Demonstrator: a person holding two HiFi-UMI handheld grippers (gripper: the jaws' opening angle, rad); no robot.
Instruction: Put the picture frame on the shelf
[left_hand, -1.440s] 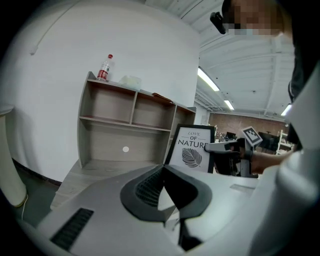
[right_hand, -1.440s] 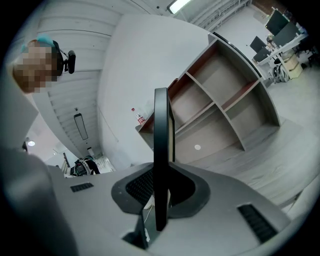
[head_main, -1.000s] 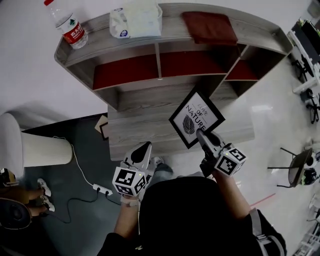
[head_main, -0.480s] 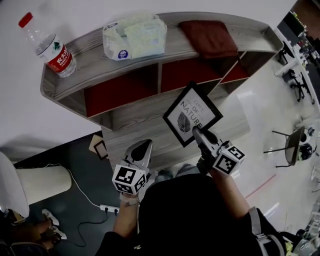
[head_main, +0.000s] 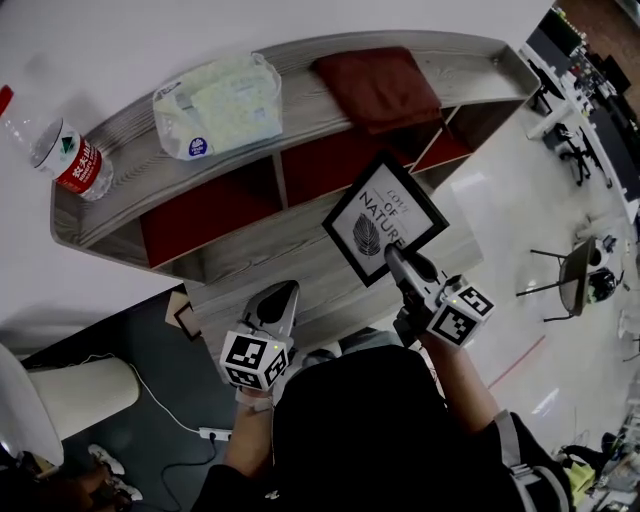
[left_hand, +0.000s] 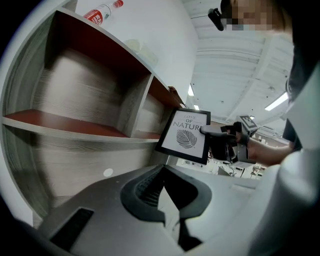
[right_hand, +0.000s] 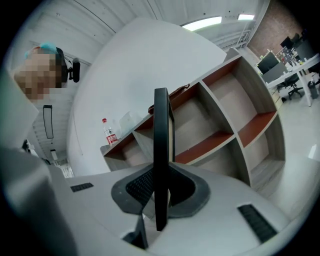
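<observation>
The black picture frame (head_main: 385, 228) with a leaf print hangs in front of the grey wooden shelf (head_main: 240, 262), level with its red-lined middle compartments. My right gripper (head_main: 398, 262) is shut on the frame's lower edge. In the right gripper view the frame (right_hand: 161, 145) stands edge-on between the pads. My left gripper (head_main: 281, 299) hovers lower left of the frame, before the shelf's lower part, shut with nothing in it. From the left gripper view I see the frame (left_hand: 184, 135) and the right gripper (left_hand: 210, 131) holding it.
On the shelf's top board stand a water bottle (head_main: 68, 165), a pack of tissues (head_main: 215, 105) and a folded dark red cloth (head_main: 380, 88). A small frame (head_main: 185, 316) leans at the shelf's foot. A power strip (head_main: 210, 433) lies on the floor; a chair (head_main: 582, 282) stands to the right.
The right gripper has carried the frame upward and closer to the shelf's middle compartments. The left gripper has moved along beside it. The head view has swung, so the shelf appears shifted left.
</observation>
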